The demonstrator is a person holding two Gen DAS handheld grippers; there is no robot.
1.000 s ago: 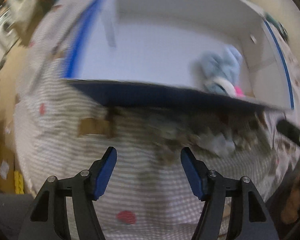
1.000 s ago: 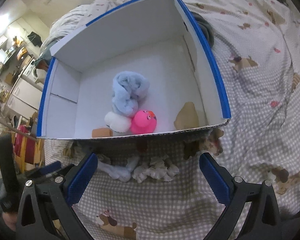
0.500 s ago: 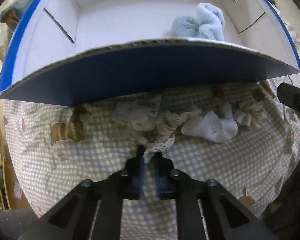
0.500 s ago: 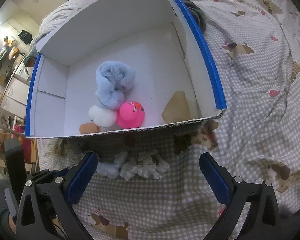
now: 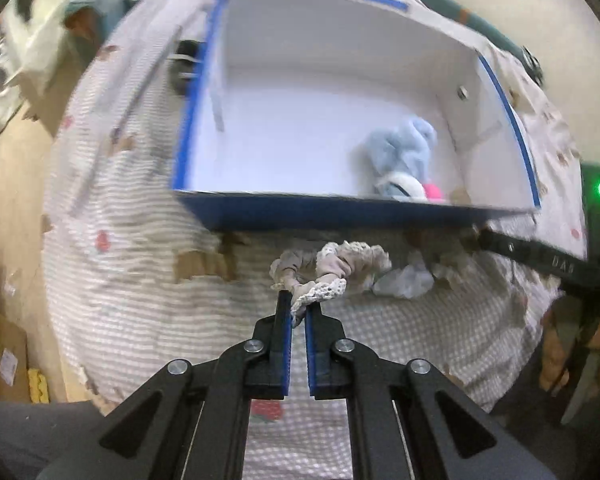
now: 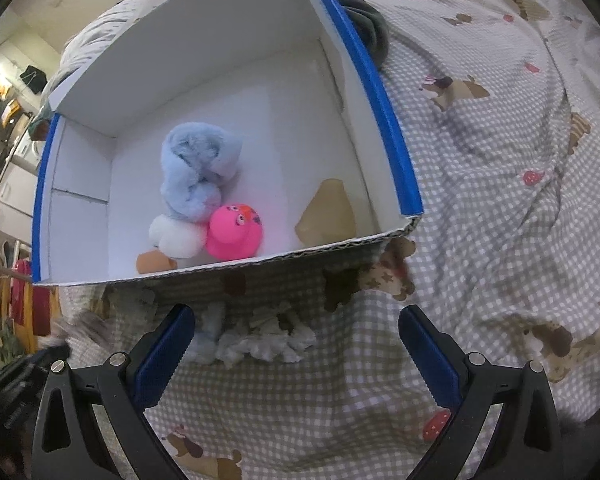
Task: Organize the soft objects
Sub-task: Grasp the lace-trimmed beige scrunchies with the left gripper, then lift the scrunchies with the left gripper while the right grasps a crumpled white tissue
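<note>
My left gripper (image 5: 298, 300) is shut on the lace-trimmed beige sock (image 5: 332, 270), which hangs lifted off the bed in front of the box. The white box with blue edges (image 5: 340, 210) lies open beyond it. Inside the box (image 6: 384, 120) lie a light blue fluffy cloth (image 6: 198, 168), a white ball (image 6: 176, 236), a pink duck (image 6: 234, 230), a small brown piece (image 6: 154, 262) and a tan wedge (image 6: 328, 212). A pale blue sock (image 5: 404, 282) and a white lacy sock (image 6: 264, 340) rest on the bed by the box's near wall. My right gripper (image 6: 296, 356) is open above them.
The checked bedspread with dog prints (image 6: 500, 160) covers everything around the box. A dark grey item (image 6: 364, 28) lies behind the box's right wall. Cardboard and floor (image 5: 4, 352) show past the bed's left edge. The right gripper's black arm (image 5: 540, 260) reaches in at the left wrist view's right.
My left gripper closed on the lace-trimmed sock beside the box and has lifted it off the bed. The right gripper stayed open and nearly still.
</note>
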